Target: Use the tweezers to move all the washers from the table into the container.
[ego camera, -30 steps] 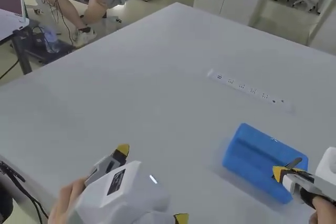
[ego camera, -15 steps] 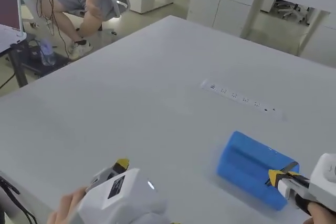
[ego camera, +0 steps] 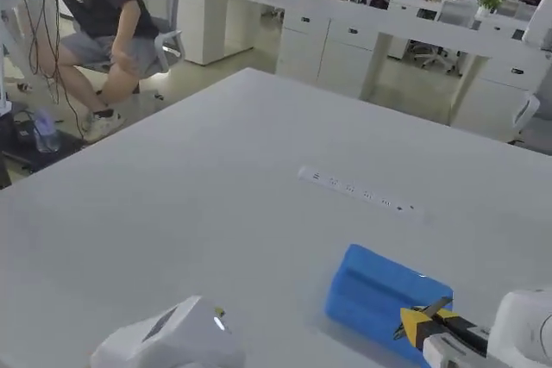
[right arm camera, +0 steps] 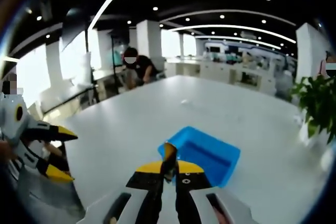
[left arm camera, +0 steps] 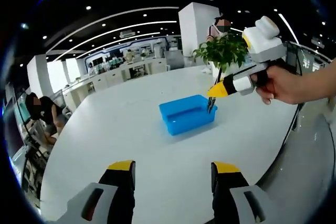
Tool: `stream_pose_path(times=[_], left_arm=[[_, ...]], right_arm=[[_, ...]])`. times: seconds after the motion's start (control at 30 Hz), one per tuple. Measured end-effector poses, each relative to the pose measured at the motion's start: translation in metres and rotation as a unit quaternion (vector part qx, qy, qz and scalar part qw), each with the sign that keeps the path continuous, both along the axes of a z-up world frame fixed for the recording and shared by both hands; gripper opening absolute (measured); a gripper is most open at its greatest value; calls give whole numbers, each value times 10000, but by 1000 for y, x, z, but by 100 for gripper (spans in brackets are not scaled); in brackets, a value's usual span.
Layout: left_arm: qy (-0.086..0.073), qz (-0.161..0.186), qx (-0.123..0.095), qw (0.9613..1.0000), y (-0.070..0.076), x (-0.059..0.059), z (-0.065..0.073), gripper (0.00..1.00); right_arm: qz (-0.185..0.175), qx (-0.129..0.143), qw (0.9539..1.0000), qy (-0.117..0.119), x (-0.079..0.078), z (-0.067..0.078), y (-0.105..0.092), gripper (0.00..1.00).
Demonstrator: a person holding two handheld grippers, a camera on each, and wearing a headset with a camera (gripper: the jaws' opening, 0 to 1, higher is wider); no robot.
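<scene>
A blue container (ego camera: 379,292) lies on the white table (ego camera: 216,187), and it shows again in the left gripper view (left arm camera: 186,115) and the right gripper view (right arm camera: 207,153). My right gripper (ego camera: 412,327) is shut on thin metal tweezers (right arm camera: 169,151). The tweezers' tips (left arm camera: 211,107) hang by the container's near right corner. From the left gripper view, the right gripper (left arm camera: 223,88) comes in held by a hand. My left gripper (left arm camera: 173,179) stands open with nothing between its jaws, low over the table's near side, well left of the container (right arm camera: 50,153).
A white power strip (ego camera: 355,190) lies flat on the table beyond the container. A person sits on a chair (ego camera: 103,15) off the table's far left. A potted plant (left arm camera: 223,51) stands past the table. White desks and cabinets (ego camera: 345,40) line the back.
The head camera has tipped up, so the table and both grippers sit lower in the picture. The right gripper keeps the tweezers at the container's near corner.
</scene>
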State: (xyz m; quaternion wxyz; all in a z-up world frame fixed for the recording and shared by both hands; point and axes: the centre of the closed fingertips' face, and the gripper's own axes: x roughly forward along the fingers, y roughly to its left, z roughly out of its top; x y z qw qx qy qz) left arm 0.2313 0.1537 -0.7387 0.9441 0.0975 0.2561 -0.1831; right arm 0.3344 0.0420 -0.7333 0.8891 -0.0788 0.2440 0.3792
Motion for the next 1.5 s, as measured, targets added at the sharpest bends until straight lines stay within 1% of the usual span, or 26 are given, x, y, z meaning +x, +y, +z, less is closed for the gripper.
stream_pose_path(times=[0.07,0.1,0.13,0.17,0.2,0.27,0.33,0.4,0.43,0.53,0.6,0.7,0.77,0.83,0.87,0.9,0.93,1.0,1.07,1.13,1.23,1.33,1.37,1.4,1.43,1.5], left_arm=[[39,-198,-138,9997,-12,1,6,60],[22,-234,-153,9996,-15,2,9,58],[9,-267,-170,9995,-17,3,11,55],[-6,-403,-245,9989,-24,3,16,53],[-11,-533,-300,9981,-31,3,21,48],[-89,-615,-322,9975,-37,5,28,44],[-123,-766,-410,9961,-47,8,35,41],[-166,-931,-486,9943,-57,10,41,39],[-156,-1047,-532,9930,-64,10,43,36],[-159,-1267,-634,9898,-79,10,47,29],[-117,-1373,-635,9884,-86,12,45,26],[3,-1560,-578,9861,-95,12,39,20],[-2,-1676,-561,9843,-101,12,38,14],[41,-1838,-545,9814,-107,11,34,12],[73,-1870,-527,9809,-109,12,31,12],[148,-2003,-469,9785,-113,10,27,11],[167,-2045,-441,9777,-114,9,25,10],[148,-2130,-372,9762,-117,10,22,6],[196,-2216,-374,9742,-121,9,19,4],[273,-2339,-360,9712,-125,6,15,2],[325,-2510,-218,9672,-129,2,7,0],[331,-2593,-232,9650,-134,1,5,0],[341,-2621,-219,9642,-135,0,4,0],[350,-2689,-156,9624,-136,0,2,0],[308,-2739,-89,9612,-137,0,0,0],[178,-2939,89,9556,-137,0,-3,0]], right_arm=[[173,-108,9998,-37,-10,-2,2,4],[255,-167,9995,-52,-15,-4,3,4],[298,-201,9993,-58,-17,-5,3,4],[412,-309,9986,-91,-22,-7,4,4],[545,-440,9974,-158,-30,-9,7,4],[760,-614,9948,-282,-39,-11,10,4],[954,-742,9921,-347,-49,-14,14,4],[1065,-842,9899,-415,-56,-16,18,4],[1119,-868,9890,-434,-59,-17,19,4],[1213,-899,9877,-402,-65,-21,24,4],[1256,-904,9873,-346,-70,-23,26,4],[1317,-1025,9852,-386,-77,-28,25,4],[1344,-1108,9839,-410,-80,-32,23,4],[1360,-1187,9827,-406,-83,-36,21,4],[1359,-1205,9826,-399,-83,-37,19,4],[1353,-1229,9824,-396,-84,-39,18,4],[1344,-1246,9823,-397,-84,-40,16,4],[1322,-1295,9819,-403,-85,-41,13,4],[1317,-1379,9808,-415,-86,-45,9,4],[1334,-1462,9792,-440,-88,-47,6,4],[1322,-1511,9789,-379,-90,-51,1,4],[1395,-1678,9751,-391,-91,-56,-3,4],[1415,-1726,9740,-395,-91,-58,-5,4],[1426,-1799,9725,-389,-92,-60,-7,4],[1431,-1836,9718,-386,-92,-61,-8,4],[1384,-1914,9709,-392,-91,-64,-13,4]])
